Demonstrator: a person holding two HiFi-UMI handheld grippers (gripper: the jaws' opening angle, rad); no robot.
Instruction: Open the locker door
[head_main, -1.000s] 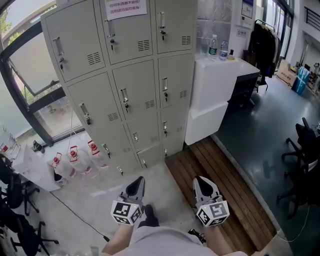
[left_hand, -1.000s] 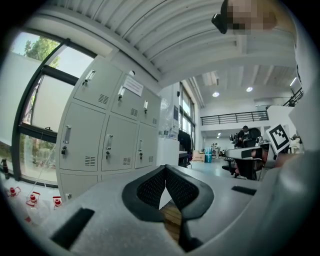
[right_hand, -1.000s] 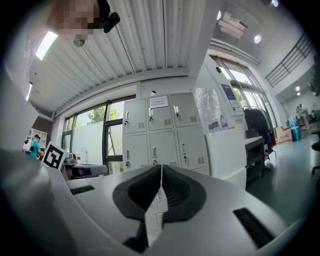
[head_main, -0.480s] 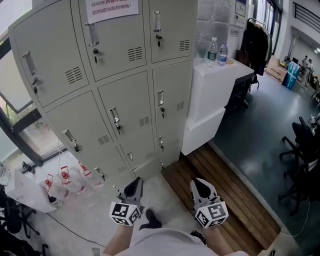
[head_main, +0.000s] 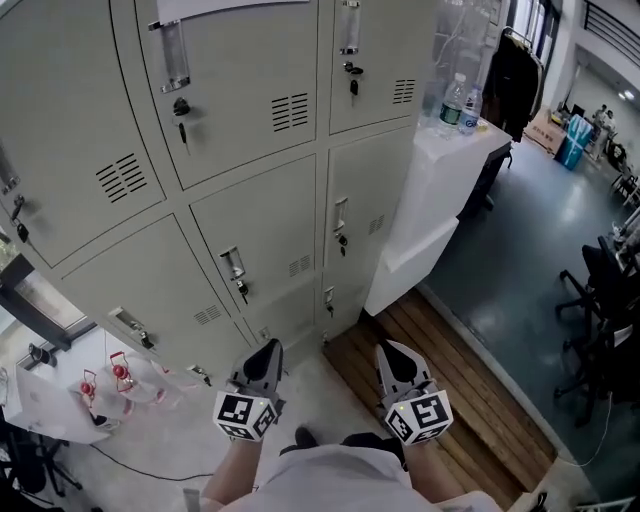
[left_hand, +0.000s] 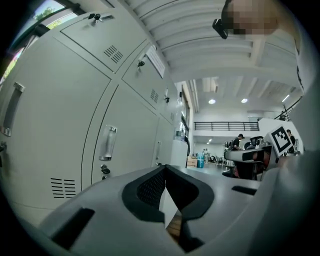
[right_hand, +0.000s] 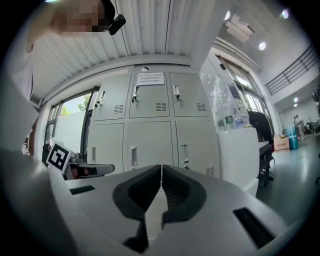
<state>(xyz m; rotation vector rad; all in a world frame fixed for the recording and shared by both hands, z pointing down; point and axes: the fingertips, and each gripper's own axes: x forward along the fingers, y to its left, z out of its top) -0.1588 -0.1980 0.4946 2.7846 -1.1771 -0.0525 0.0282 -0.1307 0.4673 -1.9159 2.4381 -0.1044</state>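
A bank of grey metal lockers (head_main: 250, 150) fills the upper left of the head view, all doors closed, each with a handle (head_main: 232, 264) and a key. My left gripper (head_main: 266, 352) and right gripper (head_main: 388, 352) hang low in front of me, short of the lockers, touching nothing. Both are shut and hold nothing. The left gripper view looks along the locker fronts (left_hand: 75, 125) with a handle (left_hand: 107, 142) close by. In the right gripper view the lockers (right_hand: 150, 130) face me past my shut right gripper (right_hand: 161, 167).
A white counter (head_main: 440, 190) with two water bottles (head_main: 462, 102) stands right of the lockers. Wooden floor planks (head_main: 440, 370) lie below it, dark floor and office chairs (head_main: 610, 300) to the right. Small bottles with red caps (head_main: 105, 372) sit on the floor at the left.
The head view has closed in on the lockers and they now fill more of the frame. Both grippers stay low and shut.
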